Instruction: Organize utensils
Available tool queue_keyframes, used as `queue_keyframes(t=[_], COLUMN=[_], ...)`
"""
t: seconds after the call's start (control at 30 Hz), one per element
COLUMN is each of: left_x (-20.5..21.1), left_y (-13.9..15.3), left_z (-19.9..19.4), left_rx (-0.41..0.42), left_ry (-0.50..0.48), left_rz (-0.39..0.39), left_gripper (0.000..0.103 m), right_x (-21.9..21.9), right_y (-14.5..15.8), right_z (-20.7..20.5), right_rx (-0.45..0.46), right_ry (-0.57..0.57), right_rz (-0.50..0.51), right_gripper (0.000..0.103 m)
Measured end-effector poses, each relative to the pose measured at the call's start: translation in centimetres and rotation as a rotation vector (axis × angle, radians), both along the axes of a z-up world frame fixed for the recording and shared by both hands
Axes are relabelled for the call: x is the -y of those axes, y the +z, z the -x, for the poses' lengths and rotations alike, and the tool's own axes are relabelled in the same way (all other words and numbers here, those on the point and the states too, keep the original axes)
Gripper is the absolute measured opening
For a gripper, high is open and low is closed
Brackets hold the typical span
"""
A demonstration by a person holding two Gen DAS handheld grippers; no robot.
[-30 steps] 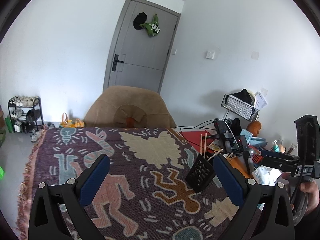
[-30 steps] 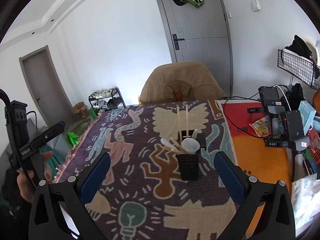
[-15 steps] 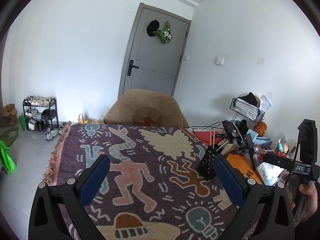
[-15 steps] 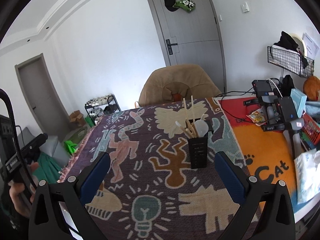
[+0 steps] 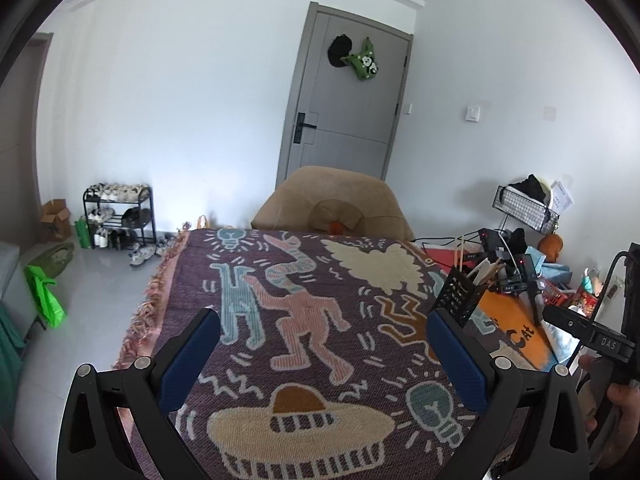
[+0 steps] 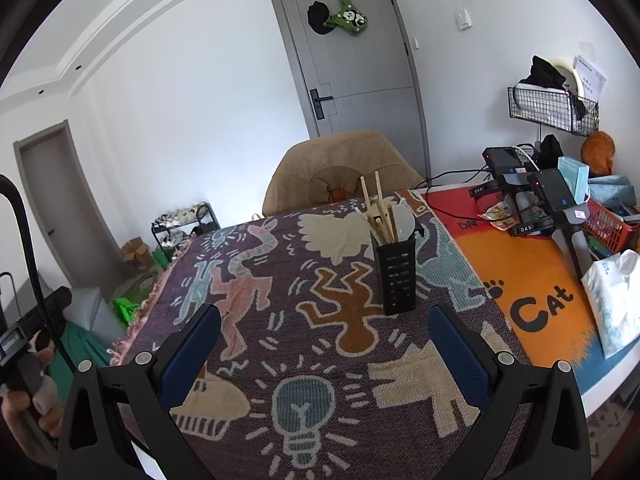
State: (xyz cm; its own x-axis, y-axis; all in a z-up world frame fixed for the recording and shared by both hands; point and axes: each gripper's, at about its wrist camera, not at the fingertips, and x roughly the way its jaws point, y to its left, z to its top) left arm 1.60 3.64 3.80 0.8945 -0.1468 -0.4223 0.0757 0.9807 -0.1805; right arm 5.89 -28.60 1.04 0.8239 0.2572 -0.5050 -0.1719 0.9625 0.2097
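A black slotted utensil holder [image 6: 396,276] stands upright on the patterned purple cloth [image 6: 280,344]. It holds wooden chopsticks [image 6: 372,204] and a white spoon [image 6: 404,220]. In the left wrist view the holder [image 5: 458,296] sits at the right, just past my right-hand finger. My left gripper [image 5: 324,332] is open and empty above the cloth. My right gripper [image 6: 324,332] is open and empty, short of the holder.
A tan chair [image 6: 344,172] stands at the table's far edge. An orange cat mat [image 6: 532,280] at the right carries spare grippers [image 6: 544,196], a red basket [image 6: 608,228] and a white bag [image 6: 616,308]. A shoe rack [image 5: 120,216] stands on the floor at left.
Both grippers have pulled back and up from the holder, so more of the cloth shows. The holder and its utensils have stayed in place.
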Motion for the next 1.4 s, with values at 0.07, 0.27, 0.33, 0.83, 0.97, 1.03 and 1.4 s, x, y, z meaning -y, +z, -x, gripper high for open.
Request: queue_keyframes(t=[0.07, 0.27, 0.33, 0.83, 0.97, 1.03, 1.4], left_x=[0.1, 0.7, 0.9, 1.7, 1.6, 1.5, 1.1], left_y=[-0.1, 0.7, 0.7, 0.4, 0.4, 0.4, 0.6], left_z=[0.8, 2.1, 2.4, 2.9, 3.1, 3.1, 3.2], left_rx=[0.005, 0.043, 0.050, 0.060, 0.067, 0.067, 0.073], left_ry=[0.004, 0.013, 0.009, 0.009, 0.015, 0.026, 0.058], left_rz=[-0.018, -0.093, -0.100, -0.131, -0.132, -0.146, -0.131], left_gripper=[0.103, 0.103, 0.103, 0.103, 0.103, 0.103, 0.103], right_x=[-0.7, -2.3, -2.3, -1.8, -2.1, -2.1, -2.7], right_y=[0.0, 0.4, 0.5, 0.4, 0.2, 0.1, 0.1], right_z=[0.6, 2.2, 2.3, 2.9, 2.7, 2.8, 3.1], right_rx=[0.006, 0.051, 0.051, 0.066, 0.056, 0.057, 0.072], right_ry=[0.016, 0.056, 0.058, 0.060, 0.063, 0.063, 0.071], right_rz=[0.017, 0.054, 0.051, 0.029, 0.033, 0.036, 0.050], right_gripper=[0.103, 0.103, 0.103, 0.103, 0.103, 0.103, 0.103])
